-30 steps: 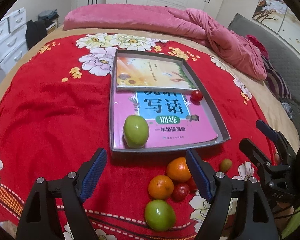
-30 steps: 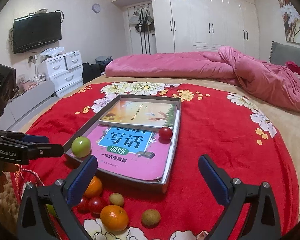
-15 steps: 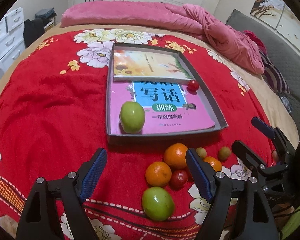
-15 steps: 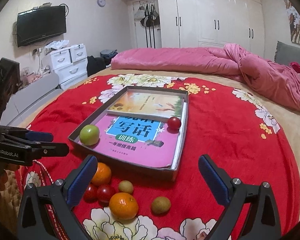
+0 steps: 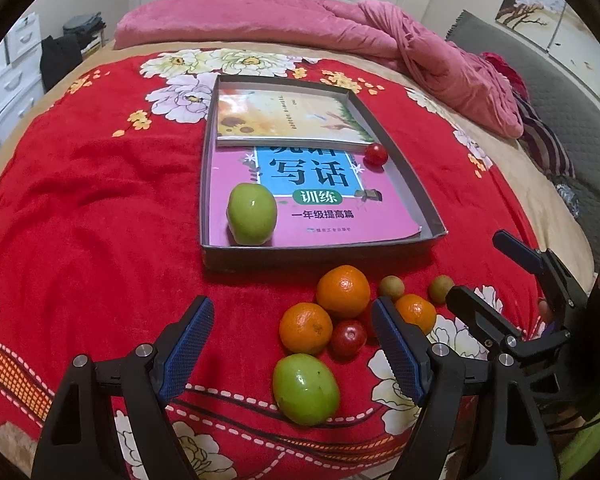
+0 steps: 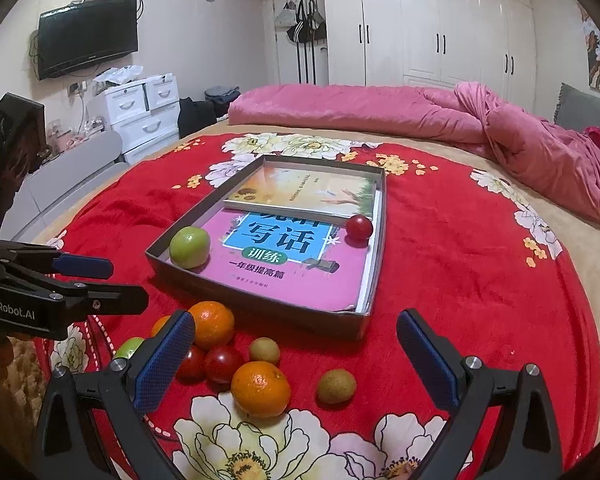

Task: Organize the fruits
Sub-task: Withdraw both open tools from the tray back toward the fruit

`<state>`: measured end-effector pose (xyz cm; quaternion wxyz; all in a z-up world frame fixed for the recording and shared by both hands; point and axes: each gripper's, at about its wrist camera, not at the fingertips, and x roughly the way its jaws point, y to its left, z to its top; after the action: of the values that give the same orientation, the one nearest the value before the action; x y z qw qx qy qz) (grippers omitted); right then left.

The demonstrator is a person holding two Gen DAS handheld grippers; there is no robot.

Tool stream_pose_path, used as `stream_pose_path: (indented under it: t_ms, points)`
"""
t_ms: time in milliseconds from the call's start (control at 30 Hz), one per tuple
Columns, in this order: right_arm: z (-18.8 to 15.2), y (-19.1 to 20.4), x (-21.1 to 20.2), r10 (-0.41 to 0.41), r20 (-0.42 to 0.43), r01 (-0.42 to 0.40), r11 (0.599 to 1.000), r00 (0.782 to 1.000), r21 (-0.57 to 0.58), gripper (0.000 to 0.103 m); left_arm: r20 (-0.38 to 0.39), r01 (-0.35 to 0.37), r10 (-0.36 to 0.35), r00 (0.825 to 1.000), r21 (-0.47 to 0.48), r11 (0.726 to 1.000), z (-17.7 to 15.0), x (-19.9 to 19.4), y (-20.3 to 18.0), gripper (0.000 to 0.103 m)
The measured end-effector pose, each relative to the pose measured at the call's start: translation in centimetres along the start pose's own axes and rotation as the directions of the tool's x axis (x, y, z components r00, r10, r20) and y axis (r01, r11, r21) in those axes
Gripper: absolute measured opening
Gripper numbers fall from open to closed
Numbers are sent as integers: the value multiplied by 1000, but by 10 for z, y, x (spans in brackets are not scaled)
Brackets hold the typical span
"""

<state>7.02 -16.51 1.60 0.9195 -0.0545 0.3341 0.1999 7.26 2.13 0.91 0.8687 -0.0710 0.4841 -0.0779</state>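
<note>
Though unseen leftward, television (image 6: 87,36) rightward.

On the red blanket (image 5: 80,200) sits one shallow box (image 5: 412,184) holding two books, one green fruit (image 5: 252,214) and one small red fruit (image 5: 376,155). Loose on the blanket nearby I count three oranges, one green fruit (image 5: 306,388), two small red fruits and two small brownish-green ones. Two grippers, both held wide apart.
</note>
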Motion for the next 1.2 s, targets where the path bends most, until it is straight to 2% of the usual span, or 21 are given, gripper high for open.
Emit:
stream_pose_path:
  t_ms: [867,1200]
  points:
    - [-14,14,0,17,-70,-20,999,997,-43,102,-60,-15,17,998,41,999,-25,0,2,82]
    - [-21,22,10,0,-133,-13,995,991,-99,102,-99,-9,13,995,38,999,-33,7,4,82]
